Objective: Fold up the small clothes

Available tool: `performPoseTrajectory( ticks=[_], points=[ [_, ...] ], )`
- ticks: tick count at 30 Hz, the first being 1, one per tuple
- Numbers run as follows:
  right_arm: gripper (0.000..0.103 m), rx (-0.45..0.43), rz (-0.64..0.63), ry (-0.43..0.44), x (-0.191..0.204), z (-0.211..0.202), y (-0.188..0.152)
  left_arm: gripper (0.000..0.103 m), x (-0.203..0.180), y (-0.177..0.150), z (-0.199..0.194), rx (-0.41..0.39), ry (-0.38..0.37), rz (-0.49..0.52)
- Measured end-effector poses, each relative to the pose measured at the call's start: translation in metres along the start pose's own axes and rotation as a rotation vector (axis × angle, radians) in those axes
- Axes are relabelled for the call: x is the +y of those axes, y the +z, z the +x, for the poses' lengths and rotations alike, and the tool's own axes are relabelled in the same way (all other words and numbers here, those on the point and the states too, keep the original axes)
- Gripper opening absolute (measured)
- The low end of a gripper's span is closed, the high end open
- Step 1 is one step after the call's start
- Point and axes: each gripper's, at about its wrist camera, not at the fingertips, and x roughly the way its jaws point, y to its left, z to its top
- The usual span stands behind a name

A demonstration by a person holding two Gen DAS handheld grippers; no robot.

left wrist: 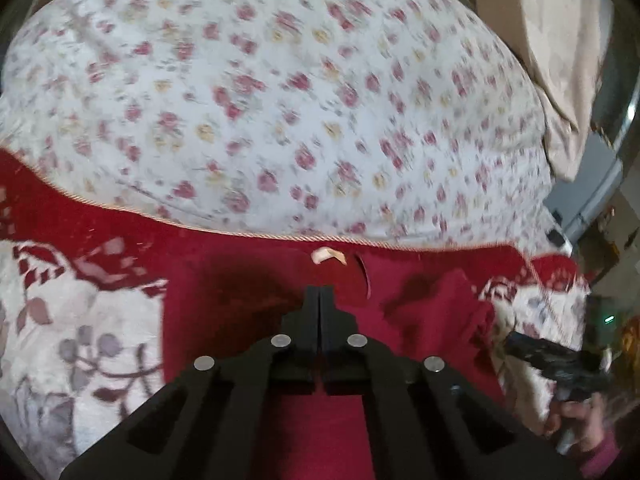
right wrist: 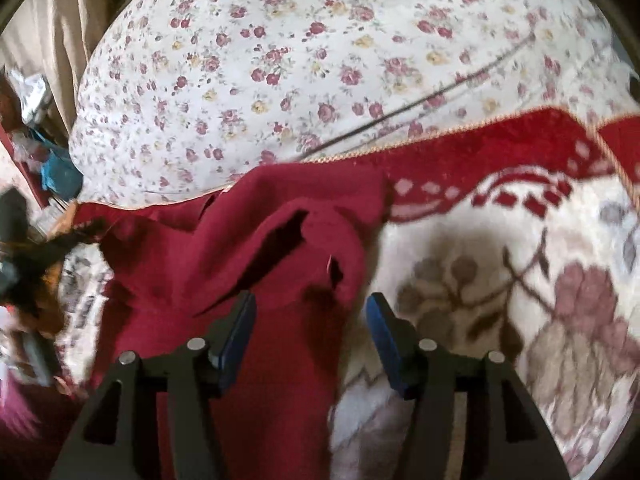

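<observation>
A dark red knit garment (left wrist: 420, 304) lies rumpled on a red and cream flowered blanket (left wrist: 80, 320). A small pale label (left wrist: 328, 257) shows at its neck. My left gripper (left wrist: 320, 296) is shut, its tips over the garment below the label; no cloth shows between the fingers. In the right wrist view the same garment (right wrist: 260, 240) lies bunched with a fold open at its middle. My right gripper (right wrist: 310, 304) is open, its blue pads (right wrist: 240, 332) spread above the garment's right edge. The right gripper also shows at the far right of the left wrist view (left wrist: 560, 360).
A white quilt with small red roses (left wrist: 280, 100) lies beyond the blanket (right wrist: 520, 280). A beige curtain (left wrist: 560, 60) hangs at the far side. Clutter and a blue object (right wrist: 60, 172) sit on the floor at the left of the right wrist view.
</observation>
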Motion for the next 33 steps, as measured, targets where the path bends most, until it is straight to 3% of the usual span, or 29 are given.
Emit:
performPoseTrajectory(
  ticks=[5,6,7,8,9,11,13,18,19,22,24,26,27,30,33],
  points=[
    [0.058,-0.042,-0.110,-0.094,0.013,0.027,0.025,0.000,0.023,-0.005,-0.002,0.015,0.037,-0.037],
    [0.048,-0.044,-0.154,-0.105,0.016,0.035,0.031,0.000,0.028,-0.006,-0.002,0.020,0.033,-0.054],
    [0.027,-0.032,-0.199,-0.135,0.019,0.043,0.035,0.000,0.030,-0.008,0.000,0.027,0.025,-0.067],
    [0.014,-0.015,-0.231,-0.168,0.022,0.047,0.036,0.000,0.030,-0.009,0.001,0.038,0.020,-0.070],
    [0.007,-0.003,-0.250,-0.176,0.024,0.047,0.038,0.000,0.029,-0.012,0.002,0.047,0.016,-0.065],
    [0.006,-0.041,-0.243,-0.107,0.022,0.024,0.036,0.000,0.027,-0.018,0.003,0.055,0.017,-0.045],
    [0.006,-0.058,-0.258,-0.113,0.020,0.006,0.028,0.005,0.024,-0.024,0.010,0.071,0.016,-0.037],
    [0.006,0.074,-0.273,-0.168,0.000,0.010,-0.015,0.009,0.014,-0.037,0.045,0.171,0.035,-0.024],
    [0.000,0.094,-0.261,-0.167,-0.005,0.011,-0.021,0.009,0.012,-0.039,0.052,0.190,0.048,-0.017],
    [0.000,0.125,-0.202,-0.130,-0.017,0.002,-0.034,0.009,0.006,-0.046,0.068,0.219,0.068,0.001],
    [0.002,0.096,-0.173,-0.126,-0.021,-0.011,-0.036,0.000,0.001,-0.046,0.074,0.220,0.064,0.018],
    [0.011,0.074,-0.114,-0.104,-0.027,-0.025,-0.035,0.000,-0.003,-0.042,0.072,0.221,0.064,0.021],
    [0.020,0.066,-0.097,-0.098,-0.029,-0.027,-0.034,0.000,-0.005,-0.038,0.065,0.206,0.041,0.016],
    [0.040,0.014,-0.020,-0.052,-0.036,-0.037,-0.024,0.000,-0.005,-0.022,0.035,0.122,0.005,0.005],
    [0.043,-0.029,0.018,-0.026,-0.036,-0.039,-0.010,0.000,0.008,-0.011,0.001,0.035,0.014,-0.021]
  ],
)
